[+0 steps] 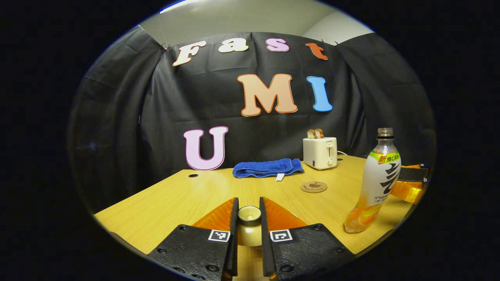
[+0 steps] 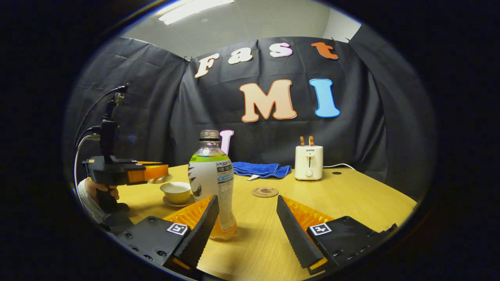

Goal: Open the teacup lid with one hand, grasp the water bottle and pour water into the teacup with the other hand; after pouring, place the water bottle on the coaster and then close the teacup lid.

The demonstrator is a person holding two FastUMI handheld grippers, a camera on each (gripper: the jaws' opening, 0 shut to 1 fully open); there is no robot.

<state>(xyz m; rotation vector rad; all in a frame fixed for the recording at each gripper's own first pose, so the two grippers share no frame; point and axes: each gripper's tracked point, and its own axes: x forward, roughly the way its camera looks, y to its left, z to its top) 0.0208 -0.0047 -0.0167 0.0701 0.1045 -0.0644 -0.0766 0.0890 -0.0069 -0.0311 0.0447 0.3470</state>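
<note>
In the left gripper view, the left gripper has its two fingers drawn close and clamped on the knob of the small cream-coloured ceramic teacup lid, which sits squarely between them above the light wooden table. In the right gripper view that same gripper is seen from the side, gripped by a person's hand, holding the lid raised clear above the open cream teacup, which rests on its saucer at the table's left side. The right gripper has its fingers spread wide apart and holds nothing; the clear plastic water bottle with a white and green label and orange drink in its base stands upright and uncapped just beside its left finger, whether touching it cannot be told. In the left gripper view the bottle stands at the right. Further back on the table lies the round brown cork coaster, bare, well apart from the bottle. Behind it a folded blue cloth lies near the table's far edge, and beside that stands a small white toaster with two slices of bread in its slots.
</note>
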